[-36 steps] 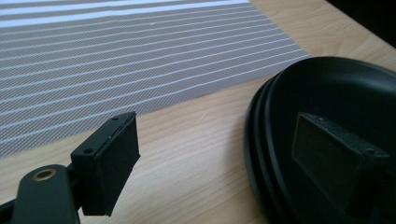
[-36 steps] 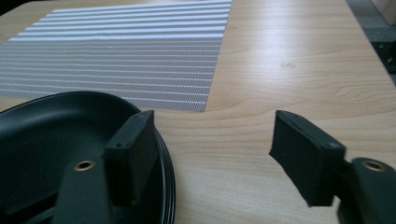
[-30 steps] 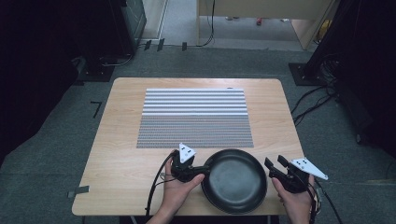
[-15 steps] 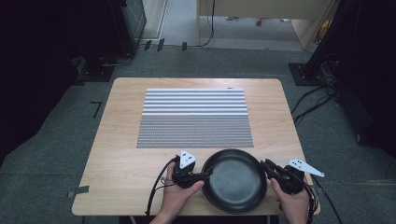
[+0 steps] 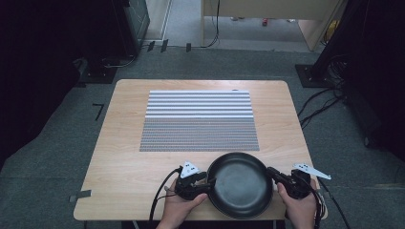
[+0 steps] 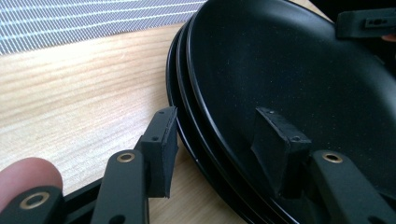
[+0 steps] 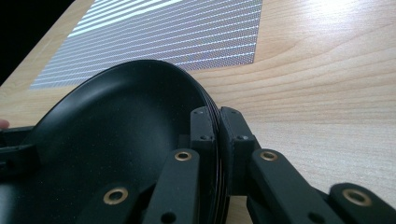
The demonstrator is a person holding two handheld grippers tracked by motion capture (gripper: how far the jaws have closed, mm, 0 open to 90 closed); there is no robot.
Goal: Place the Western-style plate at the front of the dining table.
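A: Two grippers on one stack of black plates point(image 5: 240, 185), sitting on the desk point(image 5: 124, 157) just nearer the person than the striped mat point(image 5: 199, 121).

B: Right gripper point(image 7: 218, 133) has its fingers clamped on the stack's right rim. Left gripper point(image 6: 224, 140) has just been closing, rim between its fingers point(image 6: 163, 144), pads not yet pressing.

A: How will it handle?

B: Stiff, smooth, probably slippery, and a stack likely weighs a bit. Breakable too, I'd guess. Opposite rims is the sensible hold, kept level.
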